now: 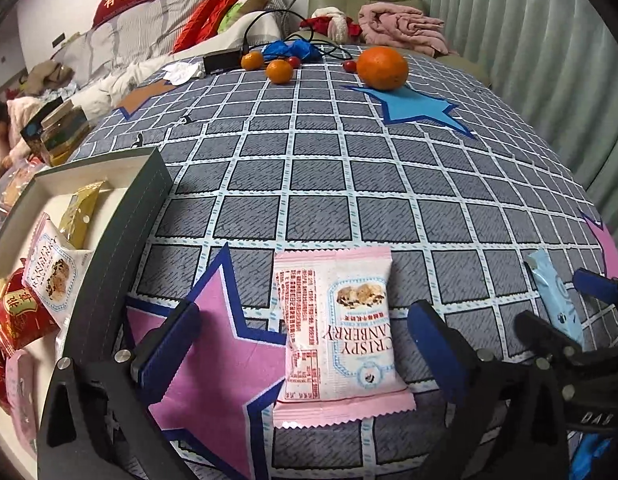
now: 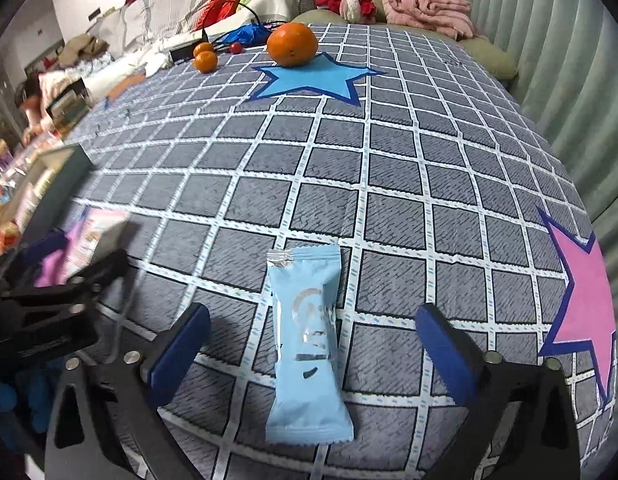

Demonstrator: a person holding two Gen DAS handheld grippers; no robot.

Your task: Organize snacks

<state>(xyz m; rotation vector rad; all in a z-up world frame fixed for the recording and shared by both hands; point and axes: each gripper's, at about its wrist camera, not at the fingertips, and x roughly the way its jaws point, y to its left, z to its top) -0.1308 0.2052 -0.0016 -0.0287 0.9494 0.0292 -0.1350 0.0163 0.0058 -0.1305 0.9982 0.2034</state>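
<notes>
While both claws hang spread | left claw [image 1: 305, 344] straddles pink snack packet [image 1: 337, 332] on counter [image 1: 309, 184] | right claw [image 2: 313, 344] straddles blue packet [image 2: 307, 344] | box [image 1: 121, 216] at 9 o'clock.

Left gripper [image 1: 305, 344] — jaws spread wide, held low and level. Right gripper [image 2: 313, 344] — jaws likewise wide apart, positioned just beside the left.

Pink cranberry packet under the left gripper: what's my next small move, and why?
Probably lower and close the left gripper: its jaws stand open on either side of the pink cranberry packet, which lies flat on the tablecloth, outside the box holding the other snacks.
</notes>
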